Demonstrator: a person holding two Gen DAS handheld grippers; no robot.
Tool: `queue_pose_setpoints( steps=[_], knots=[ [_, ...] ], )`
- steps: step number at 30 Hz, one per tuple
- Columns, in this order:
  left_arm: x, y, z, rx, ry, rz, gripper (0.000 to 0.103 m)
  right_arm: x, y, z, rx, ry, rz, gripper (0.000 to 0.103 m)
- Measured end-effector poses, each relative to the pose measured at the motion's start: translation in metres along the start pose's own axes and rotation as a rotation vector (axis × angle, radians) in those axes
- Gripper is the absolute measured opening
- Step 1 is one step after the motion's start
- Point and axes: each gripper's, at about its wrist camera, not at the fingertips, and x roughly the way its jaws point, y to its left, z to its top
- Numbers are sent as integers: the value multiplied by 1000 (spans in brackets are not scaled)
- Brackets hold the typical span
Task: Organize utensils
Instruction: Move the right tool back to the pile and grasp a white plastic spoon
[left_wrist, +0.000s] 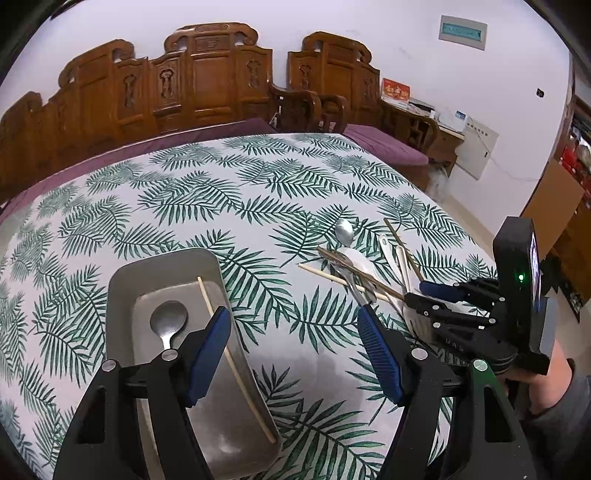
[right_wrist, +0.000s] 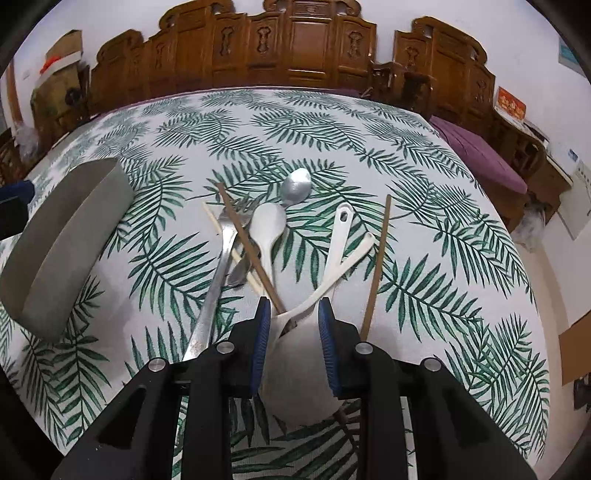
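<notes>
A grey metal tray (left_wrist: 122, 280) holds a metal spoon (left_wrist: 168, 317) and a pale chopstick (left_wrist: 229, 354). My left gripper (left_wrist: 292, 314) hangs open over the tray's right edge and the cloth, with nothing between its fingers. To the right lies a pile of utensils: a metal spoon (right_wrist: 295, 188), a fork (right_wrist: 221, 266), white spoons (right_wrist: 269, 221), brown chopsticks (right_wrist: 251, 251) and a pale chopstick (right_wrist: 210, 218). My right gripper (right_wrist: 293, 314) is down at the near end of the pile, its jaws partly apart astride a white spoon's bowl (right_wrist: 299, 369).
The table wears a white cloth with green leaves (left_wrist: 258, 192). Carved wooden chairs with purple cushions (left_wrist: 207, 81) stand along its far side. A second brown chopstick (right_wrist: 376, 273) lies just right of my right gripper. The tray (right_wrist: 66, 251) stands left of the pile.
</notes>
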Motion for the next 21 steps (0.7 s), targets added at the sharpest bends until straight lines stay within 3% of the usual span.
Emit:
queue_pose_setpoints(
  steps=[9, 13, 14, 21],
  knots=[
    [4, -5, 0, 15, 3, 5, 68, 8, 15, -4, -59, 33, 22, 25],
    [5, -8, -1, 22, 7, 8, 68, 11, 17, -5, -61, 37, 33, 13],
    [5, -9, -2, 24, 7, 9, 68, 9, 15, -4, -53, 29, 35, 9],
    [7, -13, -5, 34, 13, 16, 68, -2, -4, 5, 12, -38, 74, 8]
  ],
)
